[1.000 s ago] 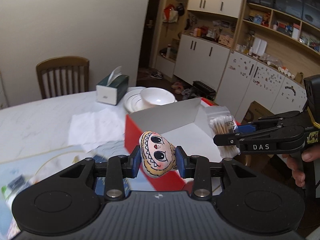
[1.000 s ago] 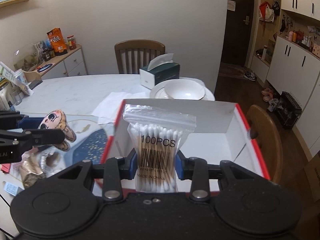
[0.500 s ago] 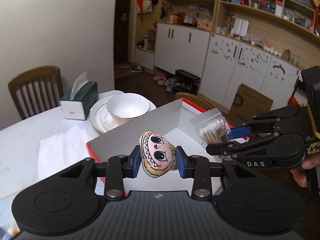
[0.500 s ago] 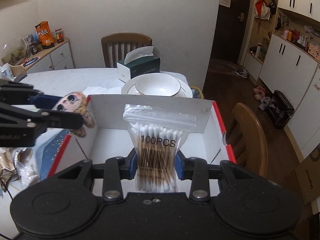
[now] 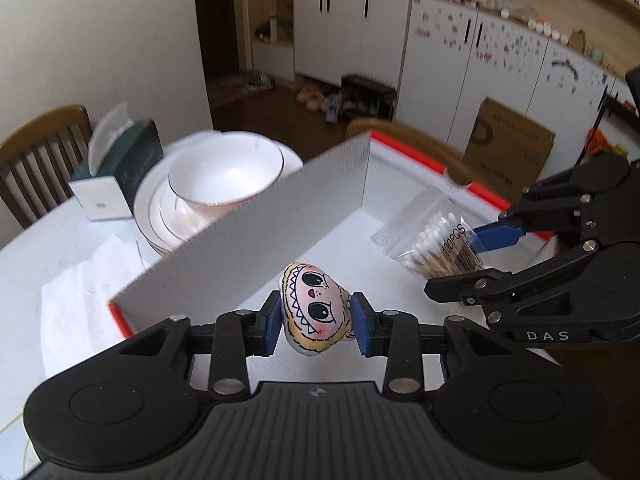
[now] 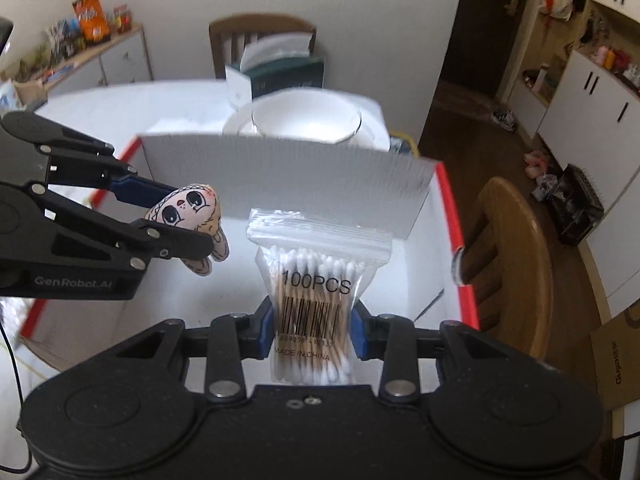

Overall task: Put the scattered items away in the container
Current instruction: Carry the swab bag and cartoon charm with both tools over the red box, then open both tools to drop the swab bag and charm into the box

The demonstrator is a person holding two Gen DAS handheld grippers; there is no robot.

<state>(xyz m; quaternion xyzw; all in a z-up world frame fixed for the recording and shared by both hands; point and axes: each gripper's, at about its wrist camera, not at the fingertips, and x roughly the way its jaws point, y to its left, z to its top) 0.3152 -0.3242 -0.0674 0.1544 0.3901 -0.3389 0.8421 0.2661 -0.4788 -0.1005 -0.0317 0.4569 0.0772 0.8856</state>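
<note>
The tabletop point(image 5: 36, 256) is filling the left of the left wrist frame, white and marbled. On it the container point(image 5: 256, 232), a white box with red outer sides, is occupying the middle of both frames. Behind the container, toward the upper left of the left wrist frame, a white bowl point(image 5: 226, 172) is sitting on a stack of plates point(image 5: 150, 216), with a dark green tissue box point(image 5: 120, 168) just beside them. The right gripper point(image 6: 313, 330) is holding its fingers clenched on a bag of cotton swabs point(image 6: 316, 280), upright at the centre of its own frame, over the container's white floor. The left gripper point(image 5: 316, 320) is grasping a small doll-face toy point(image 5: 314, 308), also hanging above the container's interior at lower centre.
</note>
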